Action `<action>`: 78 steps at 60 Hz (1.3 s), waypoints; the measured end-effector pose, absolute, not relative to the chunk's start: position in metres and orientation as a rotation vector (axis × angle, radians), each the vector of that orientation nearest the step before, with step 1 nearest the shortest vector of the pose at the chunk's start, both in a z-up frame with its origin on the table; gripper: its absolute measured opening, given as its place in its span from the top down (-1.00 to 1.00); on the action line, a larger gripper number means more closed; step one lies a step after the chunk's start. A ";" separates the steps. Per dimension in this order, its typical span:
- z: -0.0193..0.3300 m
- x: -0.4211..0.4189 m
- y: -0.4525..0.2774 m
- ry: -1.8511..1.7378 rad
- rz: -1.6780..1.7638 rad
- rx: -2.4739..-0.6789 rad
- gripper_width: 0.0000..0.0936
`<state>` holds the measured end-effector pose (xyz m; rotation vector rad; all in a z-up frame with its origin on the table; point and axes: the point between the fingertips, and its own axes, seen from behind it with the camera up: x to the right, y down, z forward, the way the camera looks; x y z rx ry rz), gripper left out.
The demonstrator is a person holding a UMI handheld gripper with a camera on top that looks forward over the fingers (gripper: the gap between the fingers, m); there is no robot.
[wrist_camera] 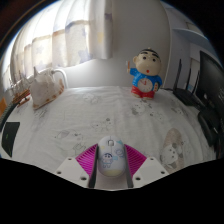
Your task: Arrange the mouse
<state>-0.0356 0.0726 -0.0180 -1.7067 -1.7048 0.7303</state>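
- Counter (80, 125): pale, lightly patterned surface filling the middle band of the frame, running from the tool at the bottom up to a wall at the top.
- Wall and what looks like curtains: bright, washed out across the upper frame; folds show at upper left, detail hard to read.
- Tool (111, 172): bottom centre. Two fingers with magenta pads (88, 160) angled inward, one at either side of the mouse. The pads lie close against the mouse's flanks; whether both truly press on it cannot be told from this view.
- Mouse (111, 156): white or pale grey, rounded, between the fingers at bottom centre, its long axis pointing away up the frame. It appears to rest on the counter.
- Cartoon figure toy (147, 74): upper right of centre, upright at the far edge of the counter; dark hair, blue and white lower body, arms out. Well apart from the mouse.
- Paper bag or box (44, 88): left of centre, upper part of the counter, pale tan, standing upright.
- Small pale object (175, 148): right of the tool on the counter, near the right finger; shape unclear.
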 end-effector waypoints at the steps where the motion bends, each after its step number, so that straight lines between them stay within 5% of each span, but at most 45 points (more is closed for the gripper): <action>1: -0.018 -0.036 0.073 -1.706 0.727 -1.706 0.09; 11: -0.009 -0.041 0.085 -1.681 0.668 -1.706 0.09; 19: 0.040 -0.042 0.056 -1.670 0.714 -1.708 0.12; 30: 0.135 -0.039 -0.096 -1.721 0.880 -1.596 0.13; 38: 0.165 -0.029 -0.244 -1.770 0.979 -1.526 0.13; 50: 0.122 -0.004 -0.417 -1.814 0.984 -1.527 0.14; 62: 0.012 0.022 -0.455 -1.823 0.801 -1.670 0.11; 69: -0.008 0.023 -0.457 -1.842 0.791 -1.661 -0.16; 73: -0.006 0.027 -0.459 -1.904 0.762 -1.646 -0.86; 78: 0.015 0.030 -0.453 -1.894 0.746 -1.656 -0.81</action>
